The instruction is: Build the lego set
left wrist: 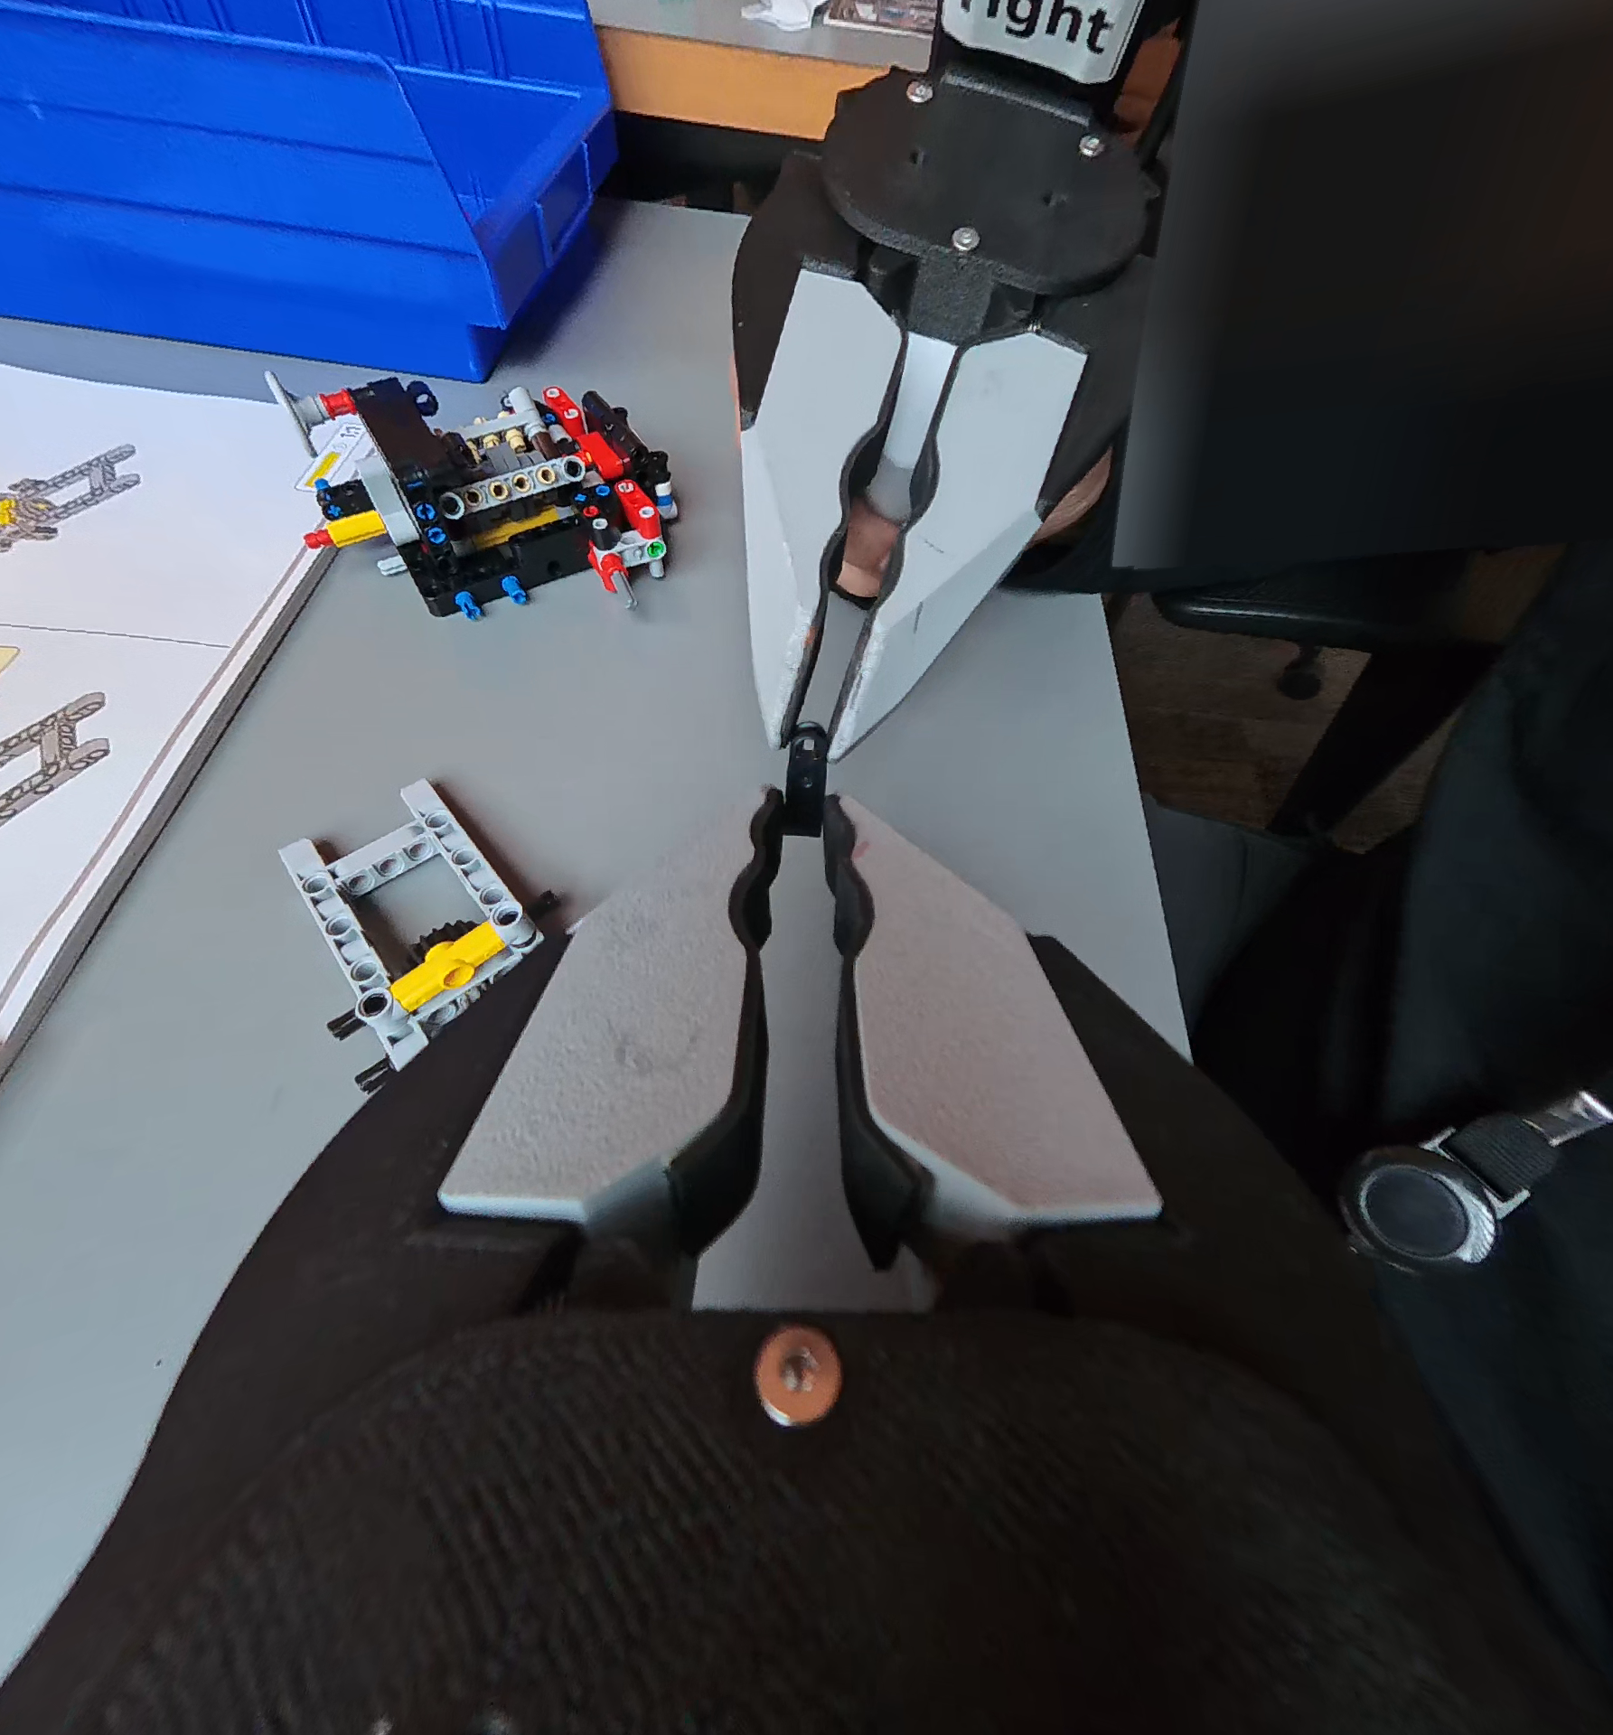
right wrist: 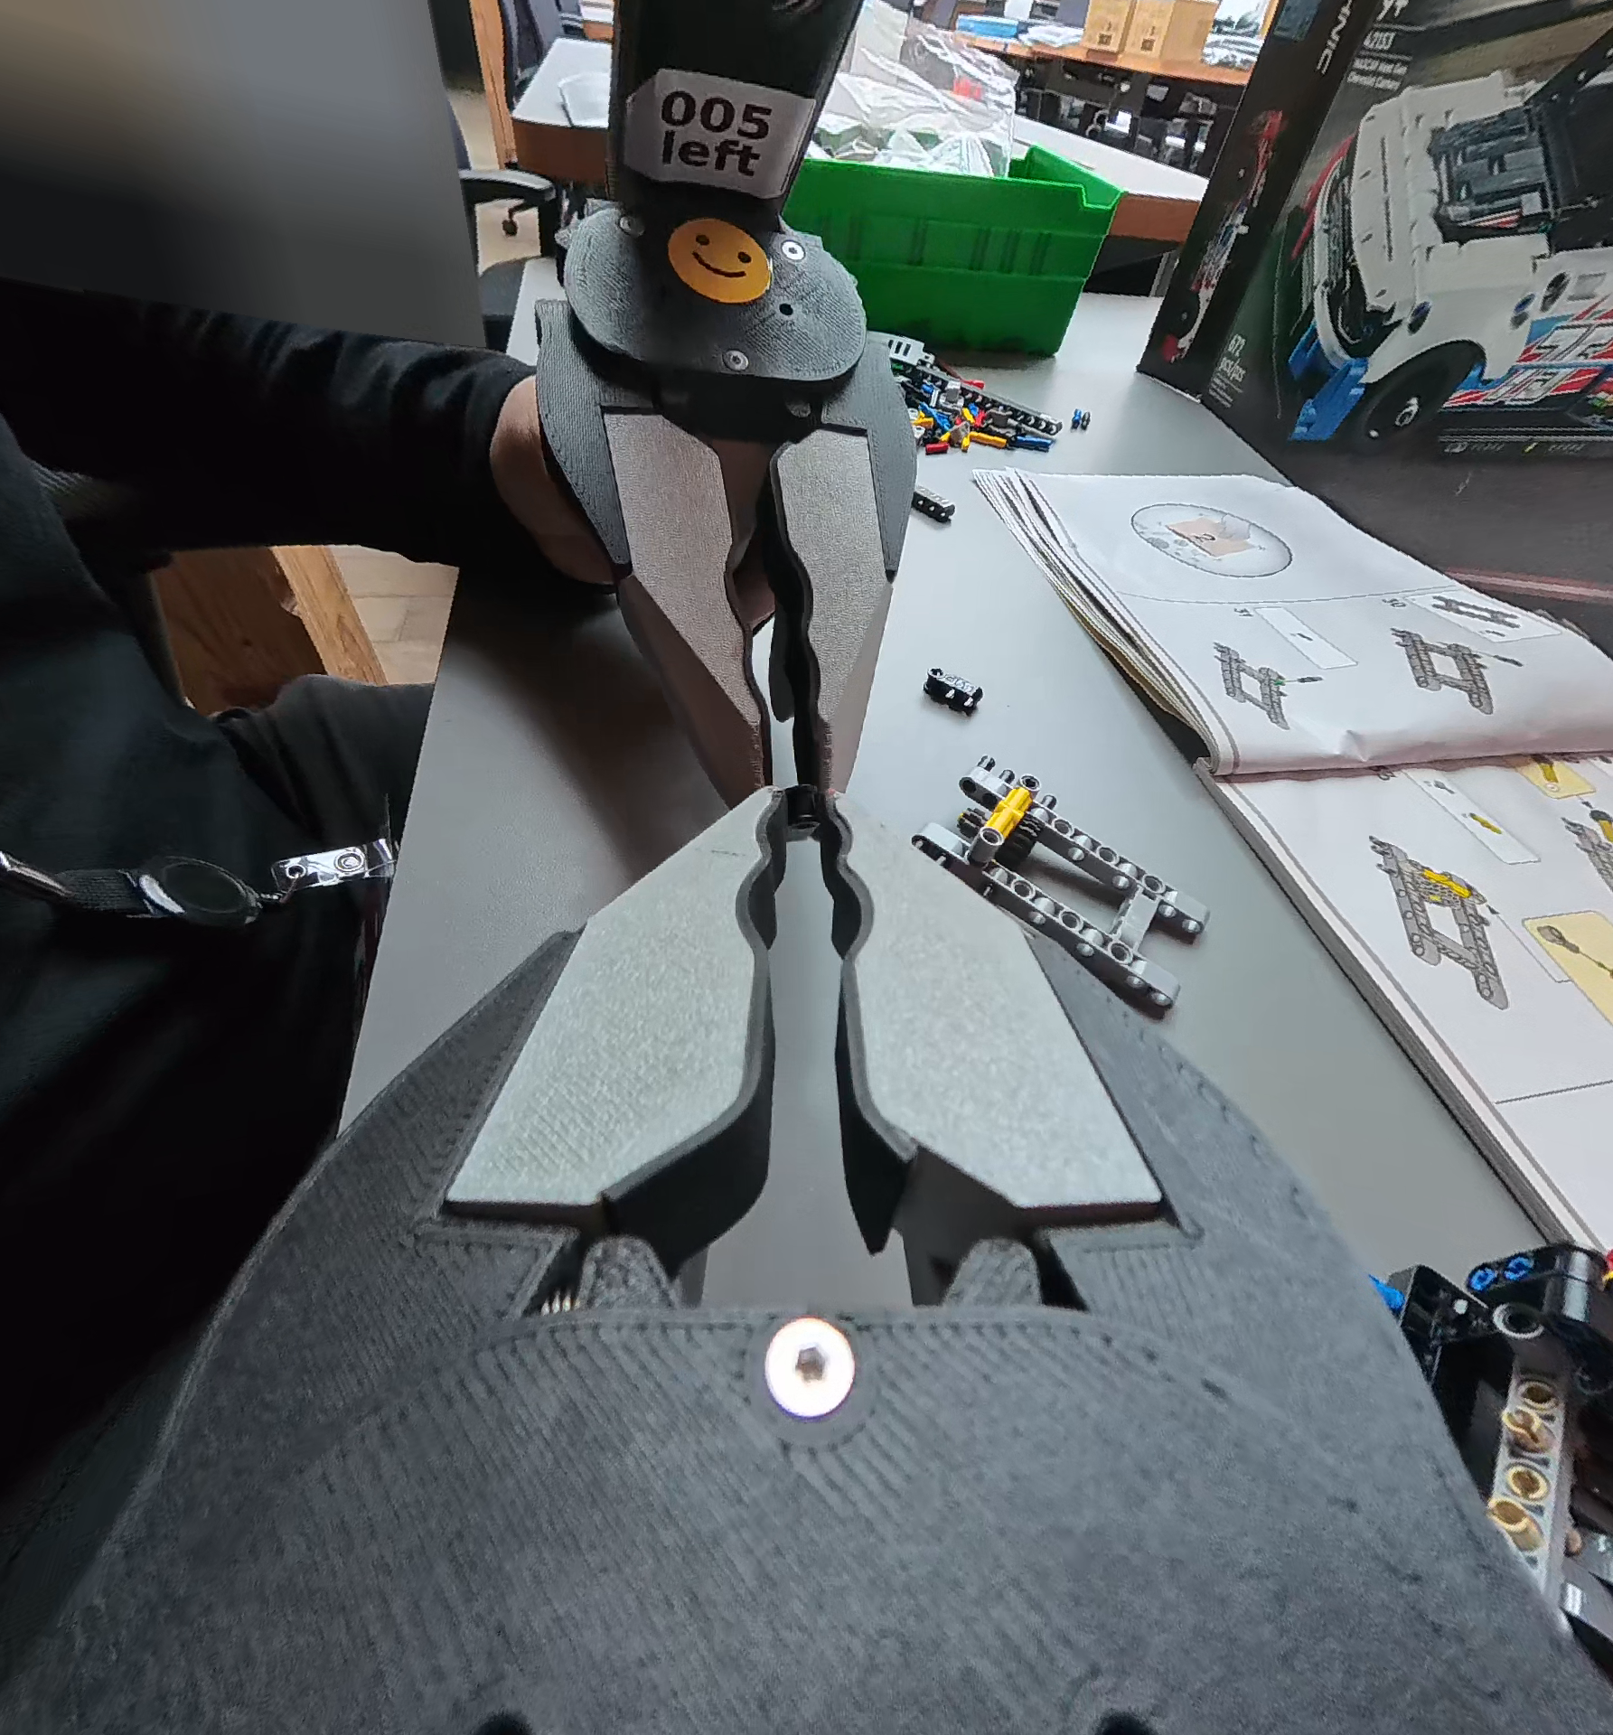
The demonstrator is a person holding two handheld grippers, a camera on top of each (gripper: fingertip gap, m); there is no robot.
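Your left gripper (left wrist: 802, 815) and right gripper (right wrist: 802, 809) meet tip to tip above the table (left wrist: 596, 676), both pinching one small black piece (left wrist: 806, 772); its shape is mostly hidden by the fingertips. Two assemblies lie on the table: one grey frame (left wrist: 408, 915) and one larger build (left wrist: 502, 498), cut off in your right view.

Blue bin (left wrist: 248, 160), green bin (right wrist: 962, 253), badge reel (right wrist: 197, 887).
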